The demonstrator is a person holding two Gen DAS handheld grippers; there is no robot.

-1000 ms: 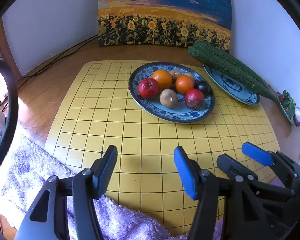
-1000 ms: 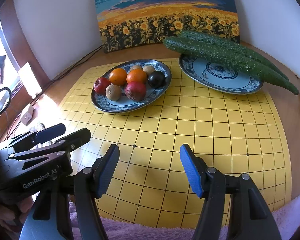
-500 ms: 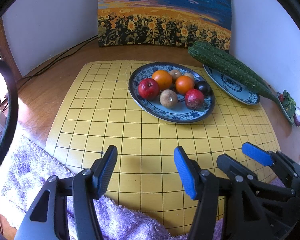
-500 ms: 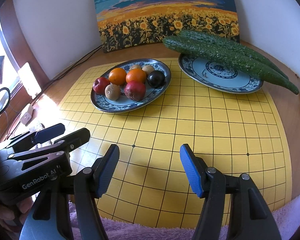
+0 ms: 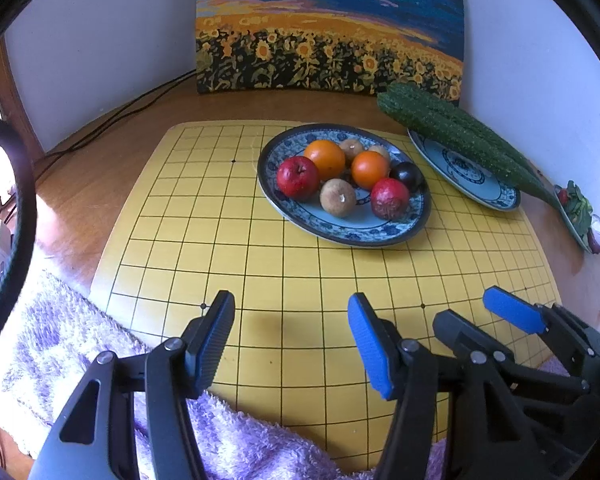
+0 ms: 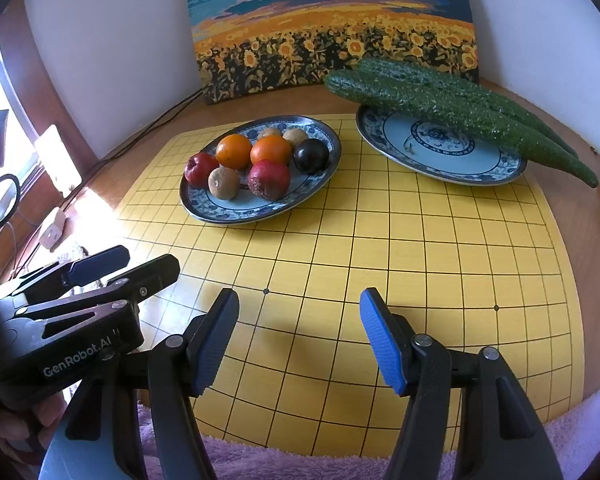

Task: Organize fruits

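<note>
Both grippers, left gripper and right gripper, half-open and empty; round fruits on plate likely firm, roll-prone: grip across widest middle.

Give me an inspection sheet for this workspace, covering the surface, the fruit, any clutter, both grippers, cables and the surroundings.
Surface: yellow grid board on a wooden table; purple towel along the near edge.
Job's things: fruit plate holds two oranges, a red apple, a dark plum and other small fruits; second plate carries two cucumbers.
Clutter: a third dish at the right edge, contents unclear.
Grippers: left gripper open, empty; right gripper open, empty.
Cables: dark cables along the wall, left.
Surroundings: sunflower painting leaning against a white wall.
</note>
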